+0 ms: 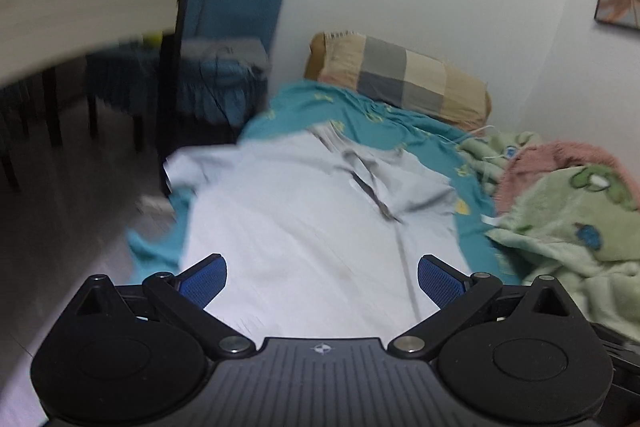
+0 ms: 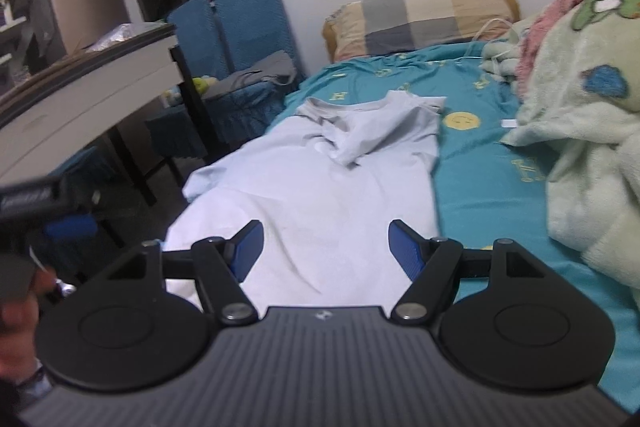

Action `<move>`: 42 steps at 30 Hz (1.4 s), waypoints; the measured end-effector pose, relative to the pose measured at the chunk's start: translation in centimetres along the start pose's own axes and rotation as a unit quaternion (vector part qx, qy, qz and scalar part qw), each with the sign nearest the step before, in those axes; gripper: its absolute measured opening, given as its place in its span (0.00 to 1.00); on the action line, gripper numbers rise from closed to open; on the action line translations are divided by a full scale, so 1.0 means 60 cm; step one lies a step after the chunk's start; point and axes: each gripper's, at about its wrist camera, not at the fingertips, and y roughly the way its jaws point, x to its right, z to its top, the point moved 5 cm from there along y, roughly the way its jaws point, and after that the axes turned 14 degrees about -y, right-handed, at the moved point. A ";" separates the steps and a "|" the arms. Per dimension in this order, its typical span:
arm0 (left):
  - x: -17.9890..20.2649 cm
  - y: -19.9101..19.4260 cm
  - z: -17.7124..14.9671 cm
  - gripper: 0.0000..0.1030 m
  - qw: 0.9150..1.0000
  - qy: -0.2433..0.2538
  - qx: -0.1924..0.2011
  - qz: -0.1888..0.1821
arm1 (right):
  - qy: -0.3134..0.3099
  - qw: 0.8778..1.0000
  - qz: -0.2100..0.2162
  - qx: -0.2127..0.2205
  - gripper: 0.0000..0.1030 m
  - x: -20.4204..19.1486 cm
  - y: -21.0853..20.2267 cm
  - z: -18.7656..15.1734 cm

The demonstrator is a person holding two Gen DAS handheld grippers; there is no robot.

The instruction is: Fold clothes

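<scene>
Item 1, left gripper (image 1: 322, 281): fingers (image 1: 204, 279) spread to their widest, nothing between them, poised above the near hem of the garment

Item 2, right gripper (image 2: 326, 251): fingers (image 2: 250, 247) parted and empty, likewise over the near end of the cloth; whether they touched the fabric could not be told. At the left edge of the right wrist view a person's hand (image 2: 16, 311) carried the other gripper, blurred

Item 3, T-shirt (image 2: 316, 179): pale blue-white, lay lengthwise on the bed, hem nearest, collar farthest. The right sleeve was already turned in over the chest, forming a rumpled ridge; the left sleeve (image 2: 208, 181) lay out at the bed's edge, apparently overhanging it. Judged light, thin, limp and non-slippery knit; likely to sag and crease if lifted from one point only. Best taken by pinching a doubled edge: the outstretched sleeve at its cuff and shoulder seam, or the two hem corners together

Item 4, bedsheet (image 2: 480, 155): teal with yellow motifs, beneath the shirt

Item 5, blanket (image 2: 580, 131): green and pink fleece, heaped to the right, apart from the shirt

Item 6, pillow (image 2: 420, 17): checked, at the head of the bed against the wall

Item 7, worktop (image 2: 80, 91) and blue chairs (image 2: 240, 23): left of the bed
</scene>
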 end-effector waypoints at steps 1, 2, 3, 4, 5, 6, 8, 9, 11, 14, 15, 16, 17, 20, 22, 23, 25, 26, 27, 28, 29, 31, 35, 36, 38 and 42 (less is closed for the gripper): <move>0.005 0.002 0.021 1.00 1.000 0.011 0.000 -0.003 | -0.002 1.000 0.004 0.000 0.70 -0.003 0.006 0.009; 0.010 0.006 0.042 1.00 1.000 0.019 -0.004 -0.013 | -0.006 1.000 0.005 -0.001 0.70 -0.006 0.015 0.020; 0.014 0.009 0.064 1.00 0.999 0.026 -0.008 -0.023 | -0.009 1.000 0.007 -0.003 0.70 -0.009 0.028 0.033; 0.015 0.014 0.082 1.00 0.999 0.032 -0.003 -0.027 | -0.013 1.000 0.010 -0.005 0.70 -0.013 0.044 0.046; 0.006 0.019 0.094 1.00 0.999 0.030 0.011 -0.025 | -0.017 1.000 0.013 -0.007 0.70 -0.018 0.064 0.060; -0.008 0.024 0.102 1.00 0.999 0.026 0.025 -0.021 | -0.024 1.000 0.016 -0.008 0.70 -0.025 0.087 0.076; -0.041 0.037 0.113 1.00 0.999 0.003 0.046 -0.015 | -0.038 0.999 0.030 -0.013 0.70 -0.045 0.141 0.106; -0.064 0.047 0.110 1.00 0.999 -0.026 0.042 -0.005 | -0.045 0.998 0.040 -0.015 0.70 -0.059 0.172 0.120; -0.109 0.066 0.099 0.99 0.997 -0.066 0.028 0.041 | -0.068 0.995 0.064 -0.020 0.70 -0.093 0.243 0.145; -0.169 0.065 0.092 0.99 0.988 -0.087 0.053 0.113 | -0.126 0.987 0.096 -0.027 0.70 -0.163 0.364 0.181; -0.188 0.064 0.091 0.99 0.986 -0.103 0.055 0.119 | -0.143 0.983 0.111 -0.032 0.69 -0.189 0.405 0.190; -0.206 0.063 0.091 0.99 0.983 -0.127 0.056 0.121 | -0.159 0.979 0.126 -0.036 0.69 -0.216 0.447 0.199; -0.224 0.063 0.090 0.99 0.979 -0.153 0.057 0.124 | -0.179 0.973 0.139 -0.042 0.69 -0.242 0.488 0.207; -0.273 0.065 0.091 0.99 0.965 -0.214 0.060 0.137 | -0.263 0.948 0.167 -0.064 0.68 -0.326 0.589 0.203; -0.300 0.069 0.093 0.99 0.959 -0.232 0.063 0.150 | -0.309 0.929 0.182 -0.088 0.68 -0.375 0.646 0.188; -0.311 0.070 0.094 0.99 0.957 -0.237 0.064 0.154 | -0.331 0.919 0.190 -0.103 0.68 -0.397 0.671 0.175; -0.322 0.073 0.092 0.99 0.953 -0.247 0.064 0.162 | -0.378 0.897 0.194 -0.124 0.68 -0.434 0.706 0.148; -0.327 0.074 0.090 0.99 0.951 -0.251 0.064 0.167 | -0.400 0.886 0.193 -0.134 0.68 -0.450 0.723 0.135; -0.329 0.075 0.089 0.99 0.950 -0.255 0.063 0.168 | -0.419 0.877 0.185 -0.146 0.68 -0.460 0.737 0.122; -0.330 0.077 0.087 0.99 0.951 -0.255 0.061 0.165 | -0.437 0.868 0.174 -0.157 0.68 -0.468 0.751 0.109; -0.329 0.079 0.086 0.99 0.952 -0.250 0.059 0.166 | -0.454 0.860 0.163 -0.167 0.67 -0.476 0.762 0.097; -0.328 0.083 0.084 0.99 0.954 -0.239 0.054 0.171 | -0.479 0.852 0.136 -0.164 0.55 -0.481 0.772 0.084; -0.320 0.090 0.085 0.99 0.953 -0.233 0.061 0.186 | -0.443 0.883 0.085 -0.130 0.09 -0.459 0.758 0.118; -0.316 0.091 0.085 0.99 0.953 -0.230 0.063 0.189 | -0.426 0.894 0.077 -0.117 0.08 -0.450 0.748 0.134; -0.309 0.090 0.085 0.99 0.953 -0.222 0.068 0.194 | -0.385 0.916 0.059 -0.090 0.07 -0.419 0.721 0.170; -0.290 0.088 0.086 0.99 0.954 -0.208 0.080 0.201 | -0.285 0.954 0.066 -0.060 0.07 -0.347 0.664 0.241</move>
